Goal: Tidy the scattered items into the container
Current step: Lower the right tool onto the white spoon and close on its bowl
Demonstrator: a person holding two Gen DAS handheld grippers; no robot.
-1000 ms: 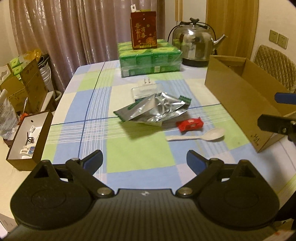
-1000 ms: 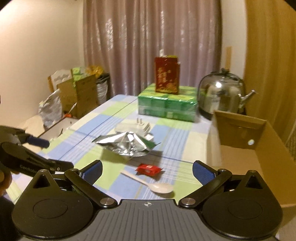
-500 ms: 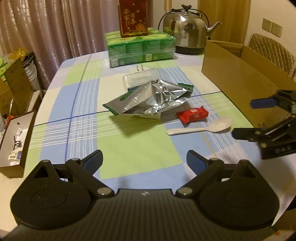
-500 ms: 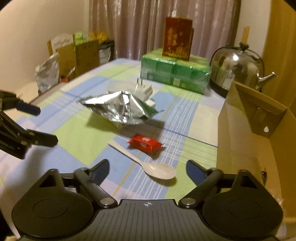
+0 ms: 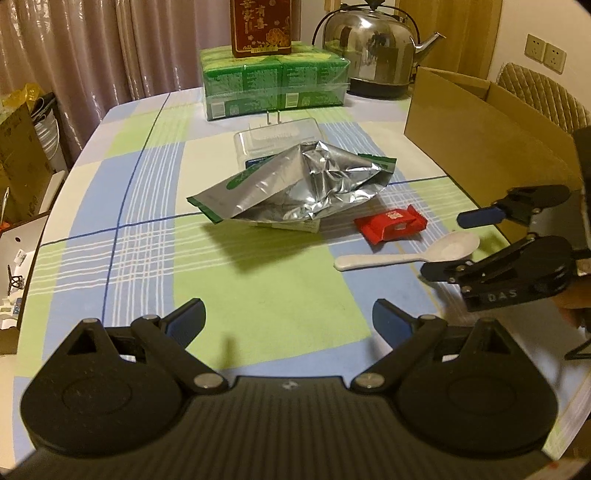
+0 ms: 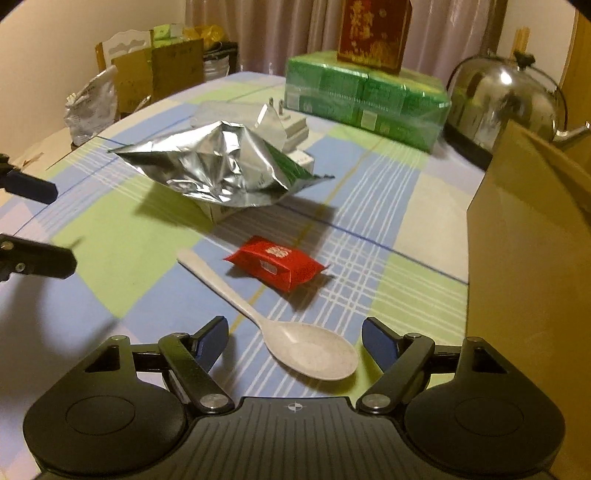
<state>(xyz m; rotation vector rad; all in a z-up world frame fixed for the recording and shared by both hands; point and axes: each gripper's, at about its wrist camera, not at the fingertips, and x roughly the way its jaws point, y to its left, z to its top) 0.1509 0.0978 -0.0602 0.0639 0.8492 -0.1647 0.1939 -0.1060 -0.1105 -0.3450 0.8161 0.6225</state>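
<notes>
A white spoon (image 6: 284,328) lies on the checked tablecloth, its bowl between the open jaws of my right gripper (image 6: 294,338). The spoon (image 5: 406,253) also shows in the left wrist view, where my right gripper (image 5: 452,243) is open around its bowl. A red snack packet (image 6: 277,262) lies just beyond the spoon. A crumpled silver foil bag (image 6: 218,168) rests on a small white box behind it. A white charger plug (image 6: 291,127) lies further back. The open cardboard box (image 6: 532,236) stands at the right. My left gripper (image 5: 288,319) is open and empty above the near tablecloth.
A green shrink-wrapped pack (image 5: 275,83) with a red carton (image 5: 260,26) on top and a steel kettle (image 5: 373,51) stand at the table's far end. A clear plastic lid (image 5: 277,142) lies behind the foil bag. Boxes and bags (image 6: 151,74) stand off the table's left.
Both grippers have moved forward and lower over the table. My right gripper has come down around the spoon's bowl. Both stay open.
</notes>
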